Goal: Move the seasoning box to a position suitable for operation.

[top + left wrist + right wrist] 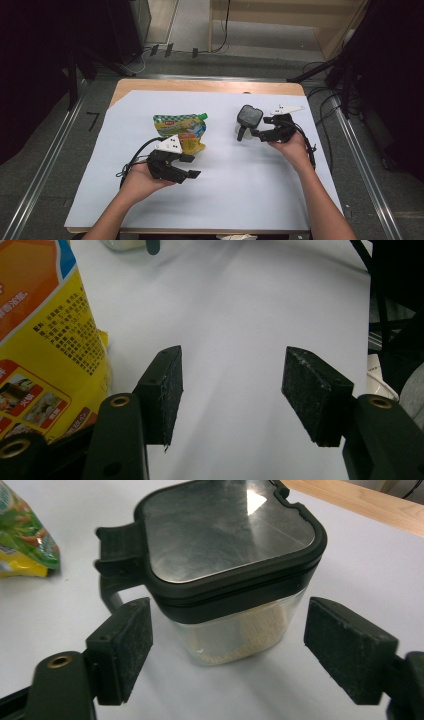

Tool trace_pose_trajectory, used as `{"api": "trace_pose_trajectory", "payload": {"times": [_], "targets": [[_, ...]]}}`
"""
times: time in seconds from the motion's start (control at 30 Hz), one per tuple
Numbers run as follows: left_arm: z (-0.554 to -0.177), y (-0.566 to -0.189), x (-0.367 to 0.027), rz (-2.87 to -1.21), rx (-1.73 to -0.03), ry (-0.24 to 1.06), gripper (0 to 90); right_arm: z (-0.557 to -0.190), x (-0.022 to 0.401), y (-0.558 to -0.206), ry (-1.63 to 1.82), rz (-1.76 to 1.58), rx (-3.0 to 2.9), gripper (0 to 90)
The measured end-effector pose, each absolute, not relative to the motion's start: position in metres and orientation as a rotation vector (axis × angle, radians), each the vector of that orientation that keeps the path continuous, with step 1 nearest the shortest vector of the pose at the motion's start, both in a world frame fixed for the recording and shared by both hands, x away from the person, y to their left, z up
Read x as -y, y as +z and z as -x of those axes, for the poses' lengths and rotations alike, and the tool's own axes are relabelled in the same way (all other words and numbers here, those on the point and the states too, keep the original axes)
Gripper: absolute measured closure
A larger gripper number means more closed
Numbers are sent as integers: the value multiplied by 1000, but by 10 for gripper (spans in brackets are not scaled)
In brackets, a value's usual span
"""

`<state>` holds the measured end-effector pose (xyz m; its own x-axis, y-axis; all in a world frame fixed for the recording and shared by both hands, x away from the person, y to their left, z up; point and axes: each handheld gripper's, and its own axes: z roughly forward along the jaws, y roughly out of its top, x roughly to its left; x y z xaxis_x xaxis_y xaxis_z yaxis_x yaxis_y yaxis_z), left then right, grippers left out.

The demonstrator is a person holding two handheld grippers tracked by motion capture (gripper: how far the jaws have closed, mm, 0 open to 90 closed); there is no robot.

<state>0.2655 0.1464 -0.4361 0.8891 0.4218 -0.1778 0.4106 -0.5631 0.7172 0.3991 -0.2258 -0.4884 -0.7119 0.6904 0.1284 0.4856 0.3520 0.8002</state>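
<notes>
A clear square jar with a black clip lid holds pale grains and stands upright on the white sheet. My right gripper reaches it from the right. In the right gripper view the jar sits between the pads, with a small gap on each side, so the right gripper is open. A yellow and green spouted pouch lies flat at centre left. My left gripper rests just in front of it. The left gripper is open over bare sheet, with the pouch at its left.
The white sheet covers most of a wooden table. Metal rails run along the floor on both sides. Cables and dark stand legs lie beyond the far edge.
</notes>
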Motion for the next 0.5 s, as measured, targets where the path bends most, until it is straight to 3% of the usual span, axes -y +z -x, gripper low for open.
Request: {"api": "trace_pose_trajectory", "payload": {"times": [0.5], "targets": [[-266,-437,-146,-2238,-591,5,422,-419,204,-505,1263,-948,-2395,120]]}}
